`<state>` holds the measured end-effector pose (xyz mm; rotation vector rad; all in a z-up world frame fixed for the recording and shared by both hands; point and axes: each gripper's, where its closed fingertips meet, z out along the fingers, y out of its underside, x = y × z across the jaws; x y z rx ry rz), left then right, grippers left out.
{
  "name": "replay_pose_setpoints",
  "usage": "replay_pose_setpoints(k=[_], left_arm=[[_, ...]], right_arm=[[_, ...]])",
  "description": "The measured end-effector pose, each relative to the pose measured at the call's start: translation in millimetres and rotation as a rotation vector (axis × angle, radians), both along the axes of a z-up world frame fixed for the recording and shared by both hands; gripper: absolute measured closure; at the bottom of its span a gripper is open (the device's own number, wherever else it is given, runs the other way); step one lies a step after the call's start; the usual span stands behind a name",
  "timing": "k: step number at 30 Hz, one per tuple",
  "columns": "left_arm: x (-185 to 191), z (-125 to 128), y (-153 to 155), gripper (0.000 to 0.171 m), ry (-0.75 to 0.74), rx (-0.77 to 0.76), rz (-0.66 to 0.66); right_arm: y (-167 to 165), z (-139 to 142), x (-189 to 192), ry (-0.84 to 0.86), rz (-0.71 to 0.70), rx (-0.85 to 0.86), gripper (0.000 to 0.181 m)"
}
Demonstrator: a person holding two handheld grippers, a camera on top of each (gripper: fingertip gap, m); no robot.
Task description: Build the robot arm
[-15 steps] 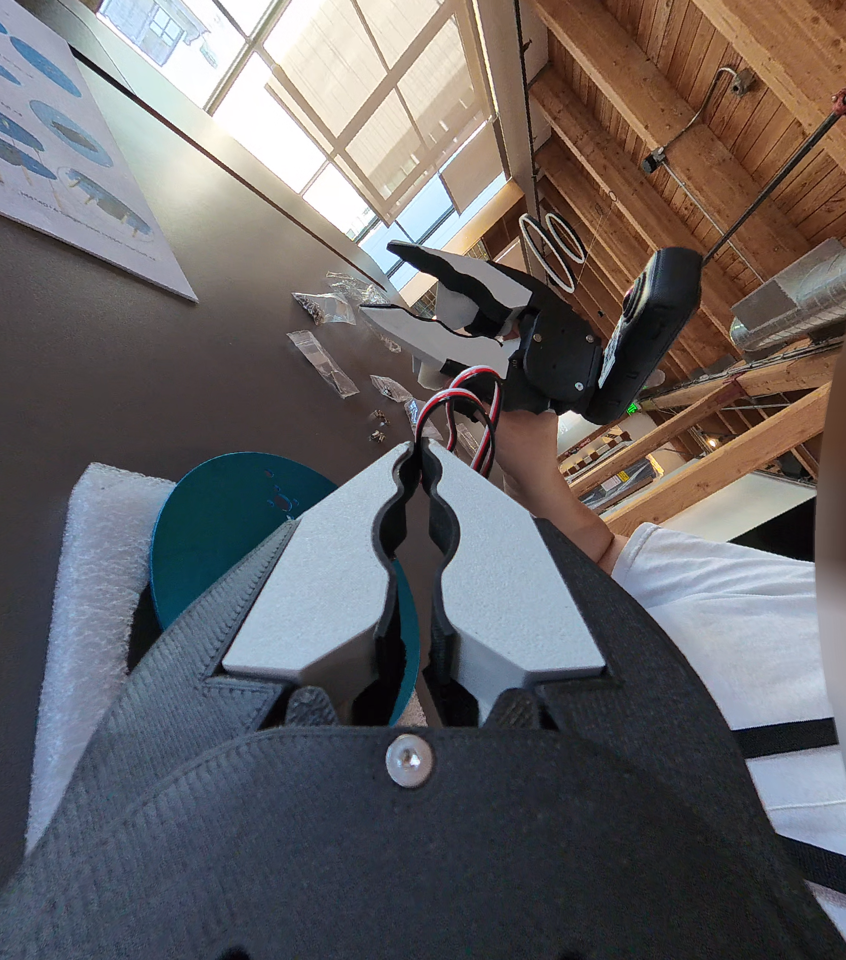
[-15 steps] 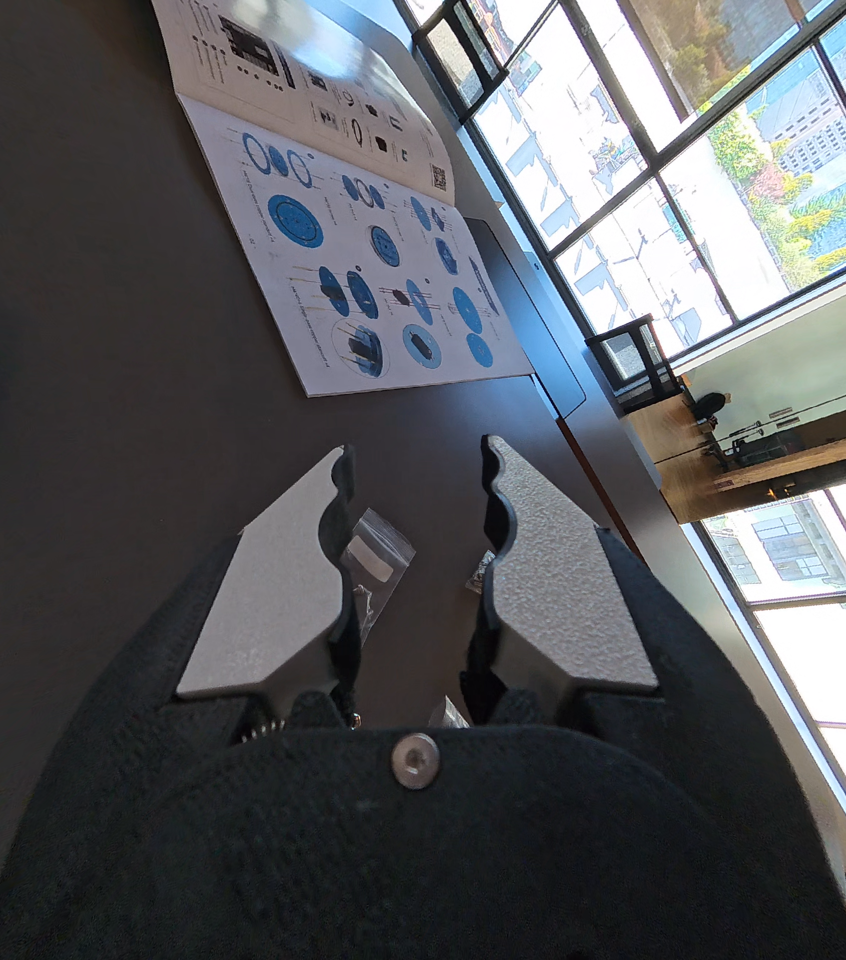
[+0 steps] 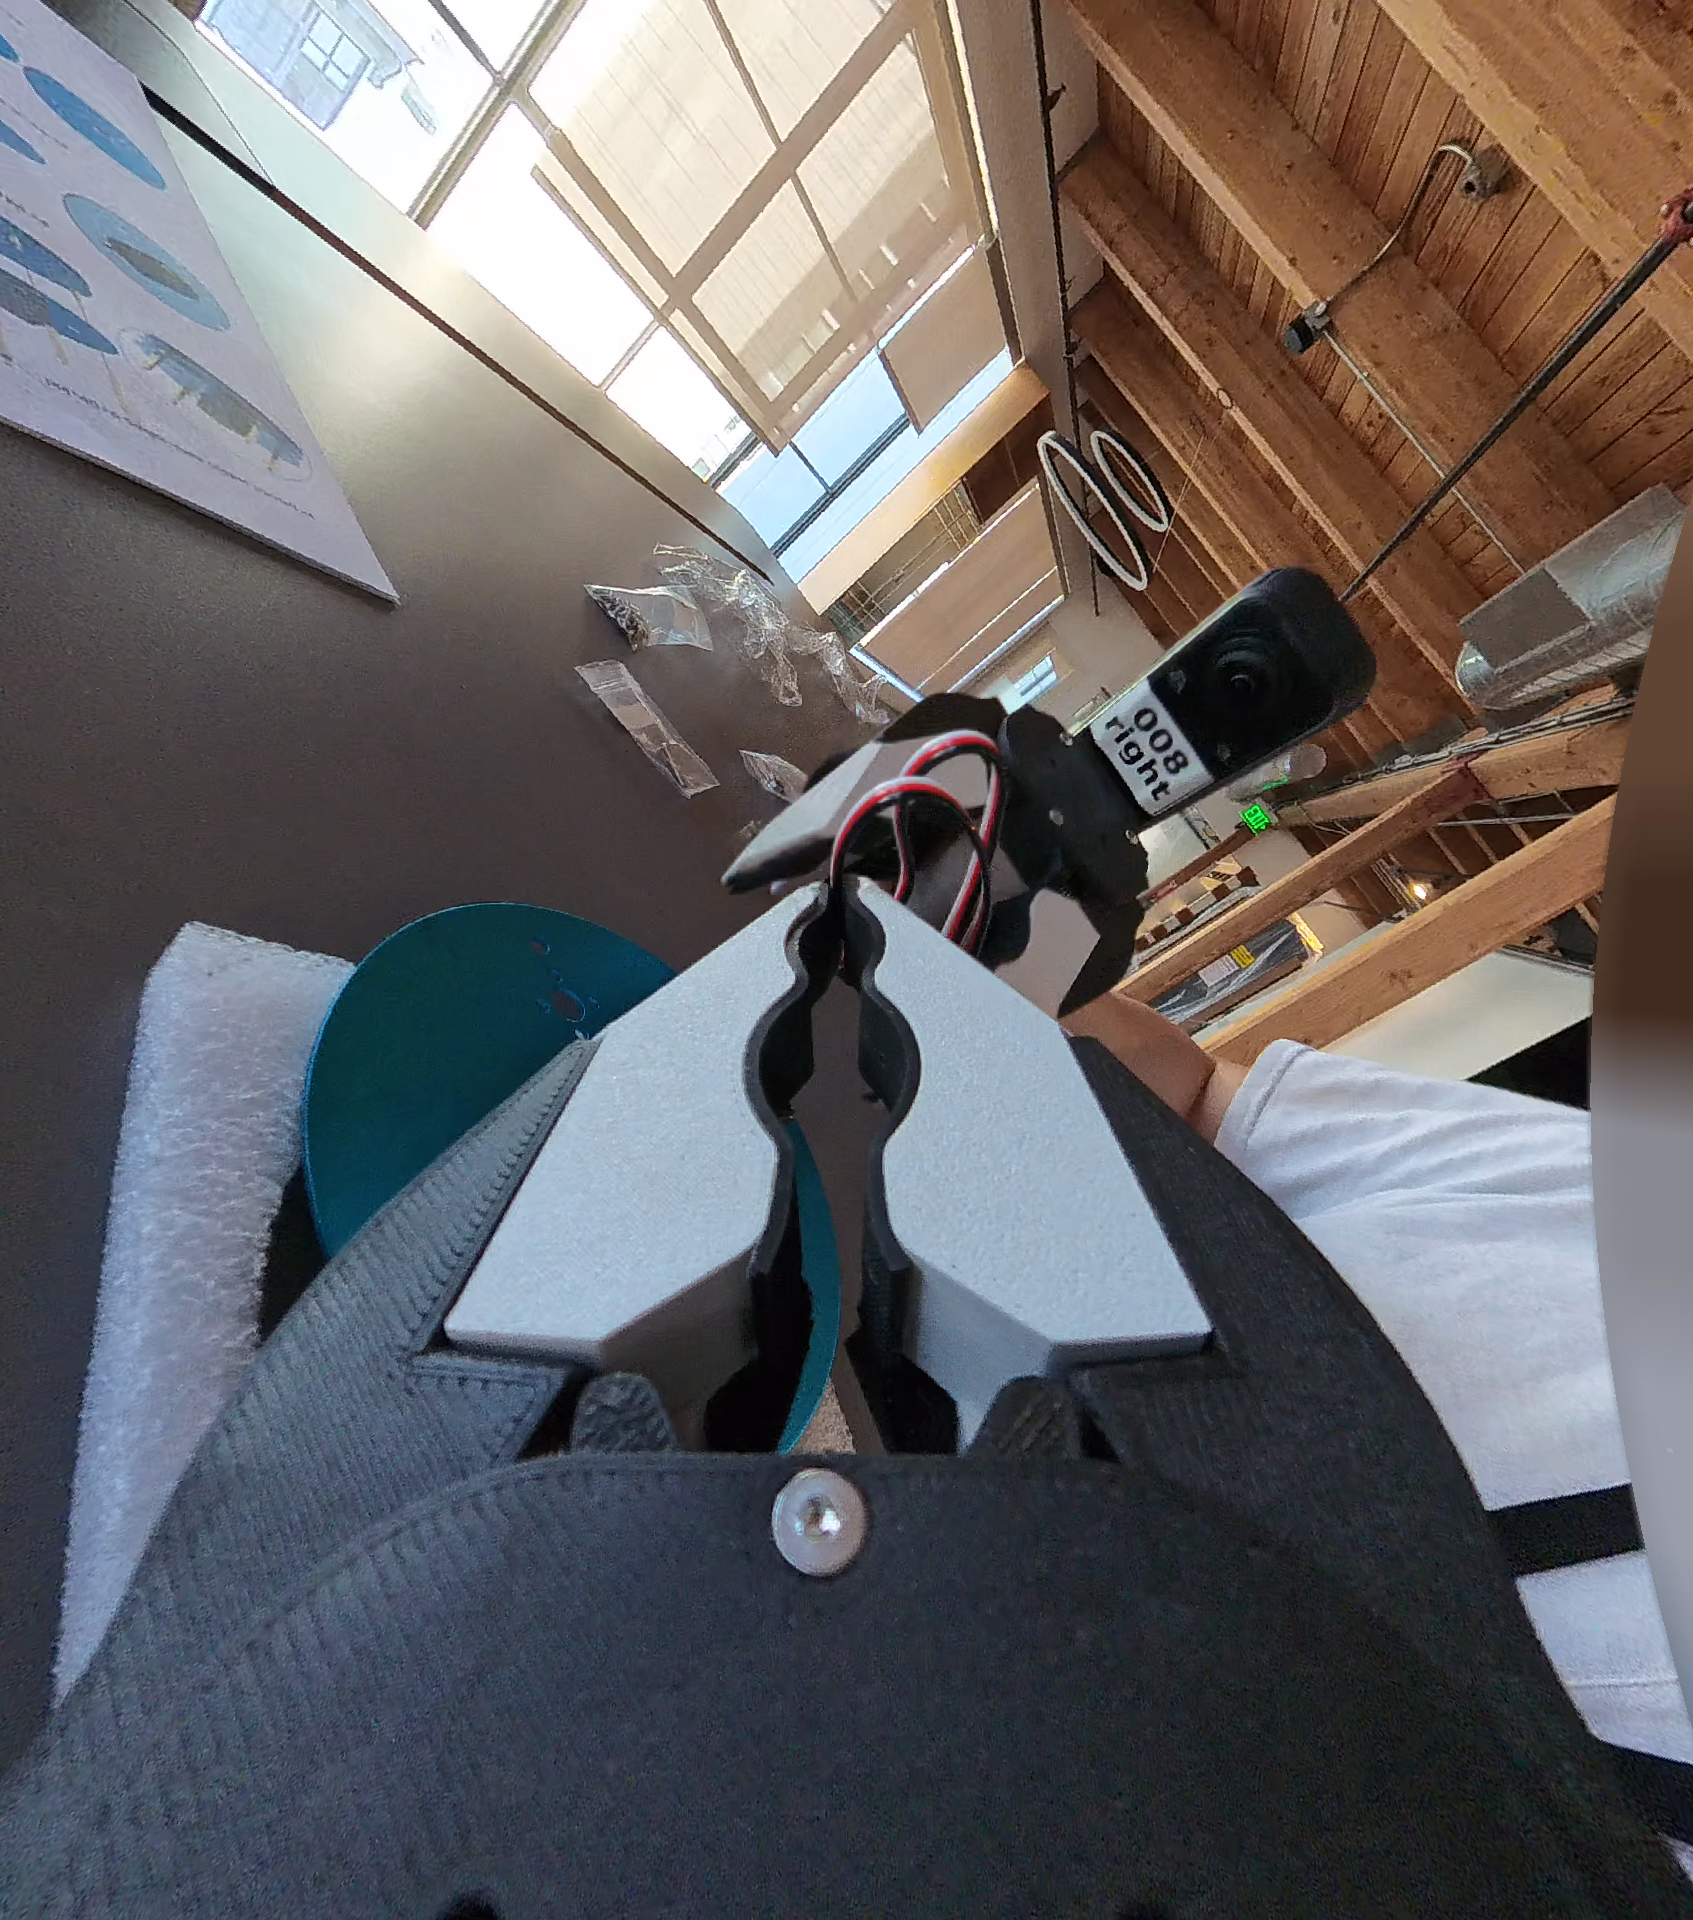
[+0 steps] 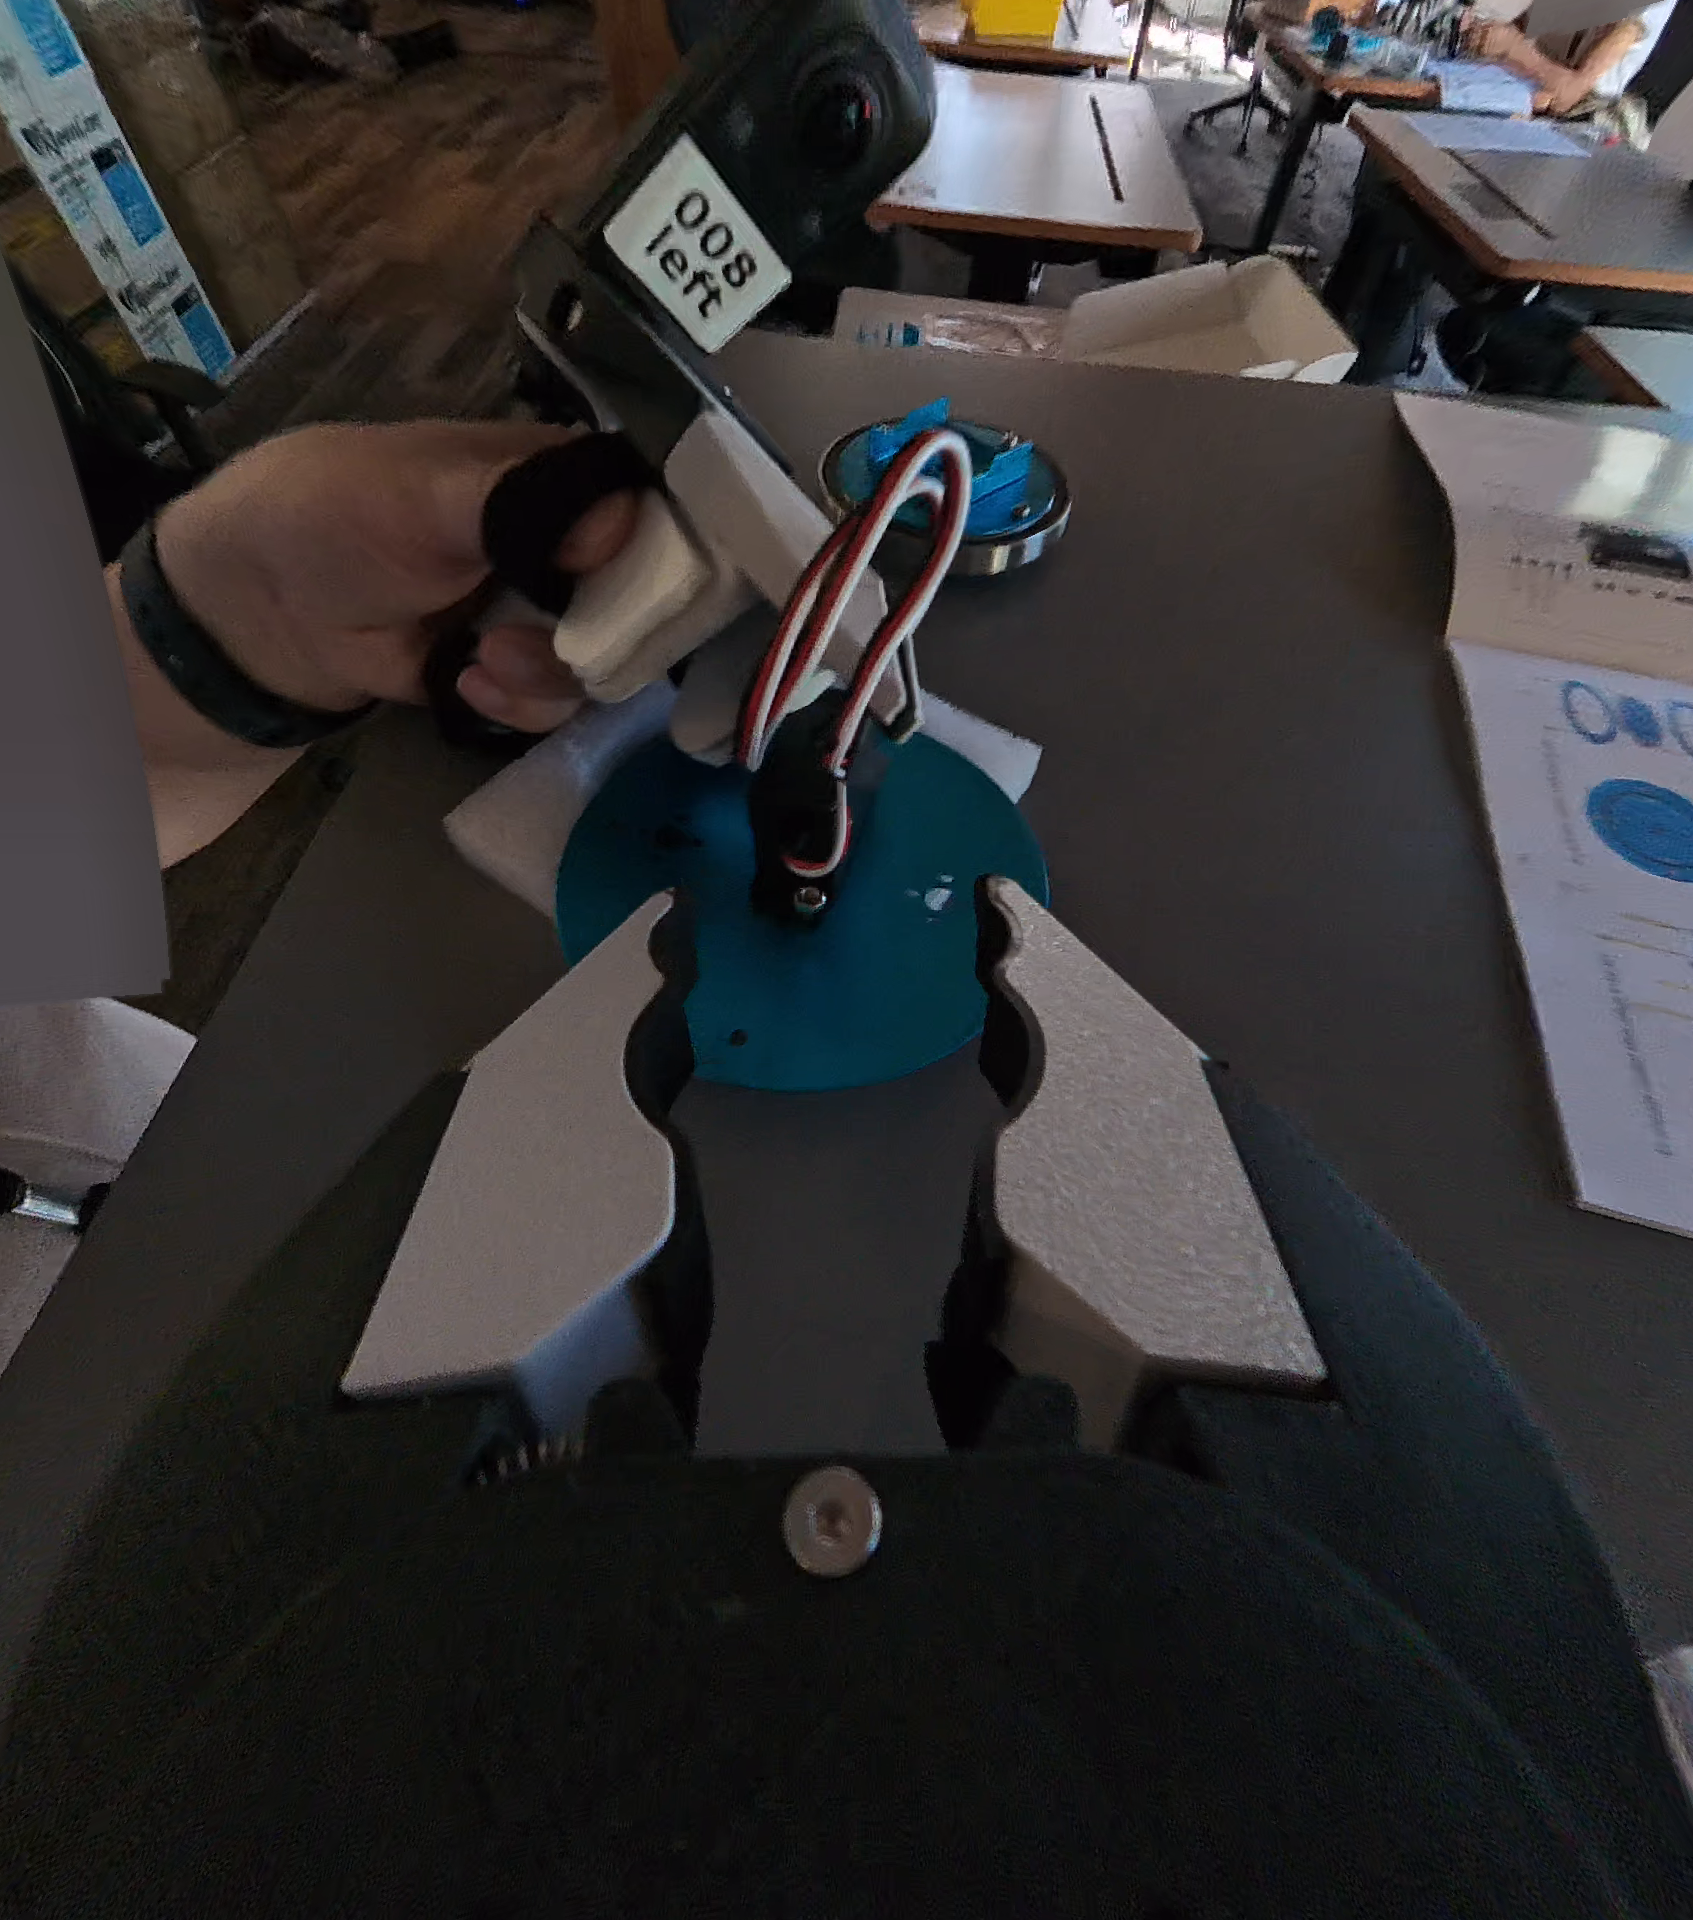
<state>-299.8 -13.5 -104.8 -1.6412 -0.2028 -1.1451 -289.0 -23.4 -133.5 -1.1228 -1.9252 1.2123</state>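
Note:
My left gripper (image 3: 842,899) is shut at the tips on a small black part (image 4: 800,831) with a red, white and black wire loop (image 3: 935,790). It holds the part upright on a round teal disc (image 3: 447,1049), which lies on a white foam sheet (image 3: 187,1143). In the right wrist view the left gripper (image 4: 811,717) comes down from the upper left, held by a hand (image 4: 333,582). My right gripper (image 4: 831,904) is open and empty, its fingertips at the near edge of the disc (image 4: 821,997), just short of the black part. It also shows in the left wrist view (image 3: 925,904).
An open instruction booklet (image 4: 1652,883) lies on the dark table (image 4: 1289,727) to the right. A round metal ring with blue parts (image 4: 946,499) sits behind the disc. Small plastic bags (image 3: 644,717) lie farther off. A white box (image 4: 1195,322) stands at the table's far edge. Left and right tips are no more than a few centimetres apart.
My right gripper has swung round from the booklet and bags to face the disc and the left gripper, and stays open. The left gripper stays shut on the wired part.

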Motion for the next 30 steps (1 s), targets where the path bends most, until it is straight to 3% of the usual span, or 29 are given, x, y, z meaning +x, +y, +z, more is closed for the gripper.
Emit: replay_pose_setpoints(k=[7, 16, 30], left_arm=[[0.2, 0.2, 0.0, 0.171, 0.000, 0.001, -0.001], [0.5, 0.3, 0.0, 0.171, 0.000, 0.001, -0.003], [0.2, 0.4, -0.1, 0.171, -0.004, 0.000, -0.003]], right_arm=[[-16.8, -11.4, -1.2, -0.067, 0.044, -0.050, 0.141], [-19.6, -28.0, -4.5, -0.144, 0.038, 0.038, 0.142], [-23.3, -27.6, -3.7, -0.146, 0.062, 0.026, 0.145]])
